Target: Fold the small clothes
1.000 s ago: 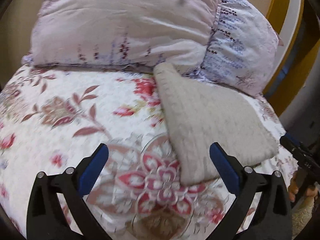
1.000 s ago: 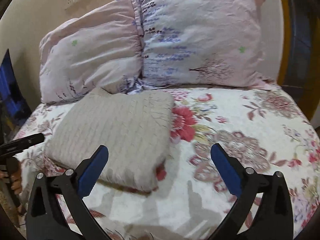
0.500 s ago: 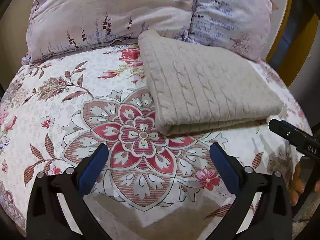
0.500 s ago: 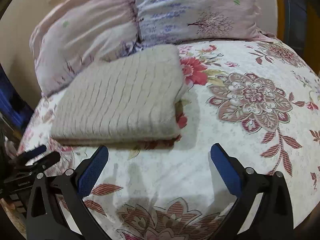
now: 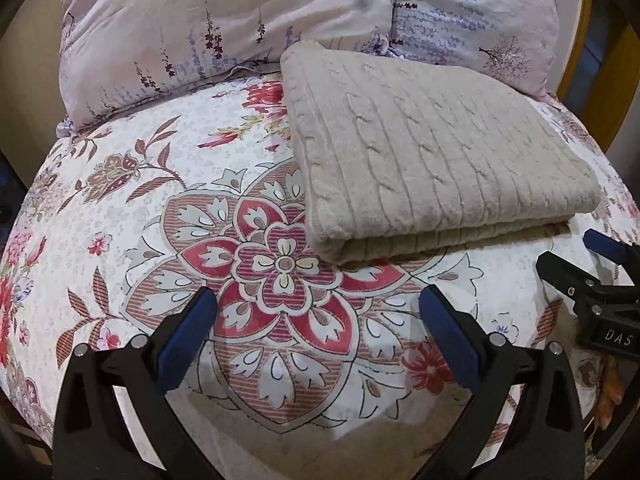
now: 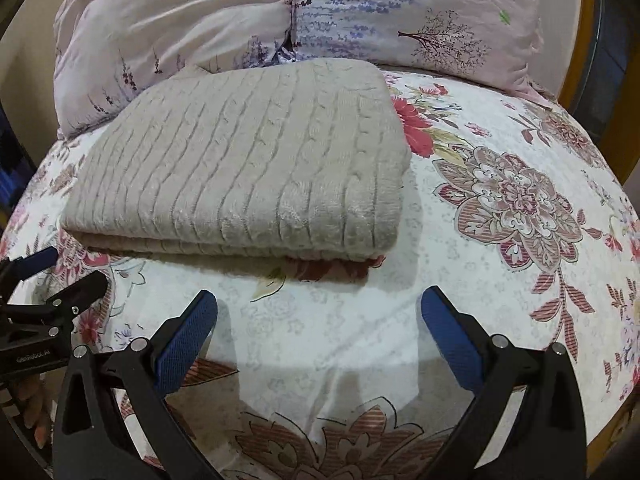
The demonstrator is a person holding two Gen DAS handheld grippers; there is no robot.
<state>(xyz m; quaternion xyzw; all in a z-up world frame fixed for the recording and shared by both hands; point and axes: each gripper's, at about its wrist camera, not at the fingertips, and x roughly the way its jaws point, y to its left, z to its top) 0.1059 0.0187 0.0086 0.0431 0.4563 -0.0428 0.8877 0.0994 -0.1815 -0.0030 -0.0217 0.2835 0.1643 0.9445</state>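
A beige cable-knit sweater [image 5: 436, 152] lay folded into a neat rectangle on the bed [image 5: 120, 216], its far edge touching the two pale floral pillows [image 5: 224, 20] propped at the head. The flowered sheet [image 6: 500, 208] under it was smooth and brightly lit.

The left gripper [image 5: 318, 320] hung over the near part of the bed, just short of the sweater's folded front edge, its blue-padded jaws spread wide with nothing between them — only the big red flower print showed in the gap. The right gripper [image 6: 318, 320] hung the same way on the other side, jaws spread and empty, pointing at the sweater's near right corner [image 6: 372, 248] without touching it.

Each tool showed at the edge of the other's view, so the two were side by side, close together, both a little back from the garment. Fingertips [image 6: 34, 416] of the person's hand showed beneath the left tool's body
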